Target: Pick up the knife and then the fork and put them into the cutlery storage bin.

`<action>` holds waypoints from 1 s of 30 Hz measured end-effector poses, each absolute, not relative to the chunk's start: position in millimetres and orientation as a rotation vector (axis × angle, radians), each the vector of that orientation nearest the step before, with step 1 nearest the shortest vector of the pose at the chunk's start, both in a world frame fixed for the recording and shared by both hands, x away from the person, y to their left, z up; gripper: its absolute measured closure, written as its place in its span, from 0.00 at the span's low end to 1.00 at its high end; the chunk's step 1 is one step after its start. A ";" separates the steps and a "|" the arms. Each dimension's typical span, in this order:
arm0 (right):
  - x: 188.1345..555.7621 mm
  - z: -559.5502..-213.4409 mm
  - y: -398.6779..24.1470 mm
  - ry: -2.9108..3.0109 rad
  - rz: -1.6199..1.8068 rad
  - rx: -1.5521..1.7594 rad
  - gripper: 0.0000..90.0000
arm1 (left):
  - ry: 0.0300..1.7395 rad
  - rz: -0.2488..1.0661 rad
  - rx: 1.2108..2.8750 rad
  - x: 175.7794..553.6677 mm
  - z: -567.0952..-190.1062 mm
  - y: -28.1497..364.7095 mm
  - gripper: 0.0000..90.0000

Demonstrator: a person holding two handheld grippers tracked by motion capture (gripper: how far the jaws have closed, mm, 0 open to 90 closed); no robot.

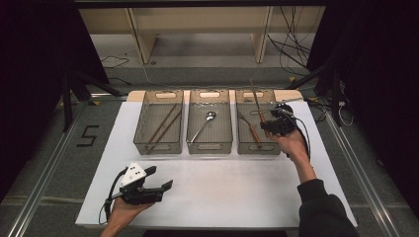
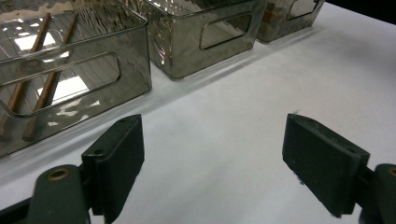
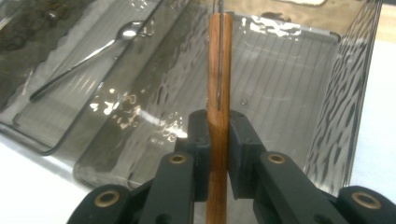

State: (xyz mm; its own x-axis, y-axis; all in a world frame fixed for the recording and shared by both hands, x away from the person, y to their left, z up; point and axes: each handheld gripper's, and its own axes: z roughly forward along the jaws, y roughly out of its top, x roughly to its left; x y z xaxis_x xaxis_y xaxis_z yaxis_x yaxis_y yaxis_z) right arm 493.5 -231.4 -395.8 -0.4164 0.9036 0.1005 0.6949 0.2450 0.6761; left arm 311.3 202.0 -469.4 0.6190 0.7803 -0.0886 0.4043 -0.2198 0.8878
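High view, left to right. Left gripper [image 1: 159, 183] rests low over the white worktop [image 1: 222, 182] near its front edge; its fingers [image 2: 114, 161] stand wide apart with nothing between them, bare worktop under them in the left gripper view.

Three smoky clear bins stand in a row at the back. Left bin [image 1: 159, 127] holds two brown chopsticks [image 1: 163, 126] lying lengthwise. Middle bin [image 1: 209, 123] holds one metal spoon [image 1: 203, 126]. Right bin [image 1: 256, 126] already holds at least one wood-handled utensil [image 1: 251, 131]; exact type too small to tell.

Right gripper [image 1: 269, 126] is over the right bin's near right side. Its fingers [image 3: 198, 140] are closed on a wood-handled knife [image 3: 218, 70], the handle clamped upright between the pads, the blade rising beyond it toward the far end of the bin.

Judgement on progress: sorting of cutlery by kind looks nearly complete. No loose items lie on the worktop; the held piece seems the last one. Left to do: lower it into the right bin and release.

In the way: the bin's near wall and right rim sit close under the handle, and the utensil already inside lies where this one would land. Cables trail off the worktop's right edge, well apart from the bins.
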 end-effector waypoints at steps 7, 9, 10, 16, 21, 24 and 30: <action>503.6 -404.7 -228.4 2.225 0.908 1.526 0.90 | 0.957 0.463 1.857 312.0 -472.1 201.0 0.22; 506.0 -407.3 -228.1 2.228 0.899 1.541 0.90 | 0.960 0.464 1.856 312.1 -472.5 201.4 0.23; 507.1 -408.7 -227.9 2.225 0.893 1.544 0.90 | 0.961 0.465 1.855 312.2 -472.6 201.7 0.22; 510.6 -414.5 -225.6 2.251 0.882 1.567 0.85 | 0.966 0.462 1.856 312.7 -473.5 202.1 0.22; 505.2 -409.4 -221.0 2.314 0.964 1.492 0.67 | 0.972 0.462 1.859 312.9 -474.4 202.3 0.22; 497.7 -404.5 -218.4 2.329 0.983 1.447 0.62 | 0.973 0.460 1.861 313.0 -474.8 202.2 0.22; 477.2 -396.6 -215.9 2.321 1.074 1.347 0.55 | 0.976 0.458 1.861 313.2 -475.7 201.7 0.22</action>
State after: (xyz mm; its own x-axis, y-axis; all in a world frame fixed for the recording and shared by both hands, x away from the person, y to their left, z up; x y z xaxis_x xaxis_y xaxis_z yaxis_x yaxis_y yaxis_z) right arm 477.2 -215.9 -396.6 -0.5412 0.8289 0.1411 0.6442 0.3010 0.7031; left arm 313.2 201.7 -475.7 0.6111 0.7859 -0.0940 0.4291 -0.2291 0.8737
